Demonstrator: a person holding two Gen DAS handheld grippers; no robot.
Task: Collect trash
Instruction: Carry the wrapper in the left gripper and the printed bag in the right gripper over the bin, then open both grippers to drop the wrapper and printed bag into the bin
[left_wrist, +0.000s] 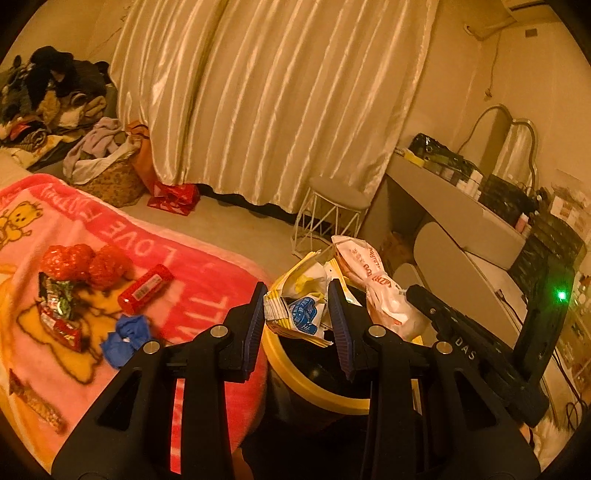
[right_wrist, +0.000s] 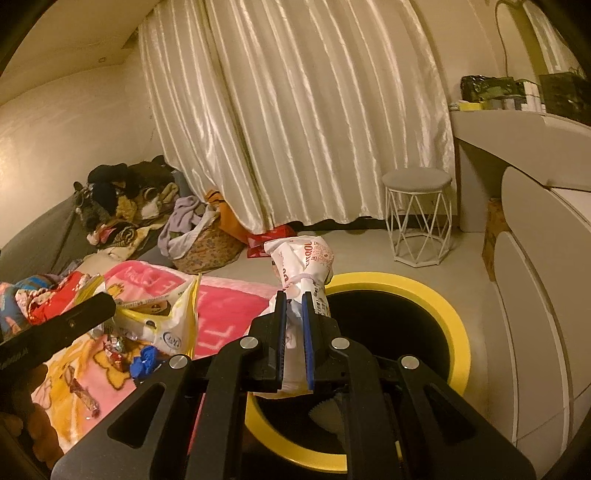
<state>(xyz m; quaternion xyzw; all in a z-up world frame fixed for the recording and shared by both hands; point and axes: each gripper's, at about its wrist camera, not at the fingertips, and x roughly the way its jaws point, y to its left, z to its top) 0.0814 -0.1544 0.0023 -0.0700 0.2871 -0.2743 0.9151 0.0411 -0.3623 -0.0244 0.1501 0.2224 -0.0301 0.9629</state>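
My left gripper (left_wrist: 297, 286) is shut on a crumpled yellow-and-white snack bag (left_wrist: 295, 314) with a blue label, held over the yellow-rimmed black bin (left_wrist: 295, 373). My right gripper (right_wrist: 293, 294) is shut on a white wrapper (right_wrist: 301, 258) with orange print, above the bin's rim (right_wrist: 448, 314). That wrapper (left_wrist: 380, 291) also shows in the left wrist view, just right of the snack bag. On the pink blanket (left_wrist: 207, 280) lie red crumpled netting (left_wrist: 85, 262), a red tube (left_wrist: 146, 291), a blue scrap (left_wrist: 125, 338) and foil candy wrappers (left_wrist: 59, 310).
The bin stands on the floor against the bed's edge. A white wire stool (right_wrist: 417, 221) stands before the curtain (right_wrist: 295, 110). A cloth basket (right_wrist: 203, 240) and a clothes pile (right_wrist: 125, 195) are at the left, a white dresser (right_wrist: 546, 240) at the right.
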